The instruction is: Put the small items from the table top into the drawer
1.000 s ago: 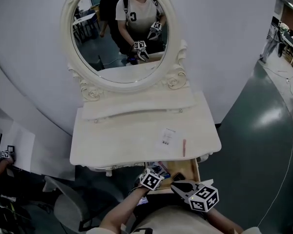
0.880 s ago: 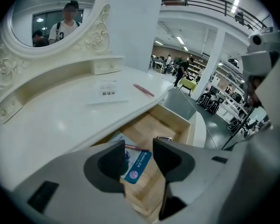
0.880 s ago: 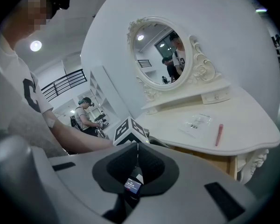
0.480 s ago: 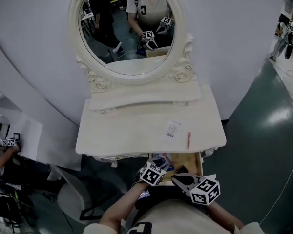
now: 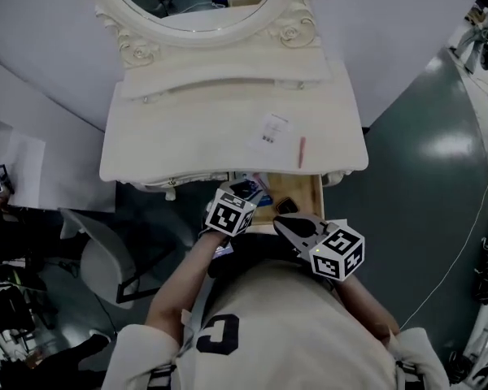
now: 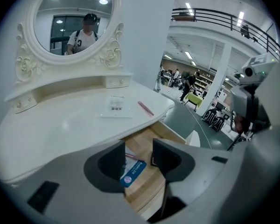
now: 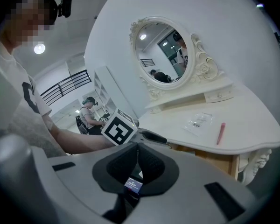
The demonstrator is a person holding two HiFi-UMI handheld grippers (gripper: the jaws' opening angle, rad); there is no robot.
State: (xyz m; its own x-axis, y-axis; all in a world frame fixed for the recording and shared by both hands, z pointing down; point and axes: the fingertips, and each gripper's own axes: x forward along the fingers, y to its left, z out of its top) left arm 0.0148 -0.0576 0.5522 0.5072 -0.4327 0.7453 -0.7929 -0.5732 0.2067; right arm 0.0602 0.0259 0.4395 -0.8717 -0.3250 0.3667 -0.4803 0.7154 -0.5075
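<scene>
- Small items: I can spot two on the tabletop, a white packet and a pink pen just beside it. Both sit near the front right edge, right above the open drawer.
- The drawer already has stuff in it: a blue card and a dark thing I can't make out.
- The left claw is about half open with nothing between the jaws. It's tilted down over the drawer's mouth.
- The right claw is pinched fully together and empty, sitting low in front of the drawer on the right side.
- My read: job's partway. The left claw is empty and due for the next pick, since the pen and packet aren't in yet.
- Next move is probably getting a claw up over the tabletop edge to the pen or the packet. The pen is thin and the packet lies flat, so the jaws likely need to come in steep and pinch right at the surface. The packet might be easier slid to the edge first.
</scene>
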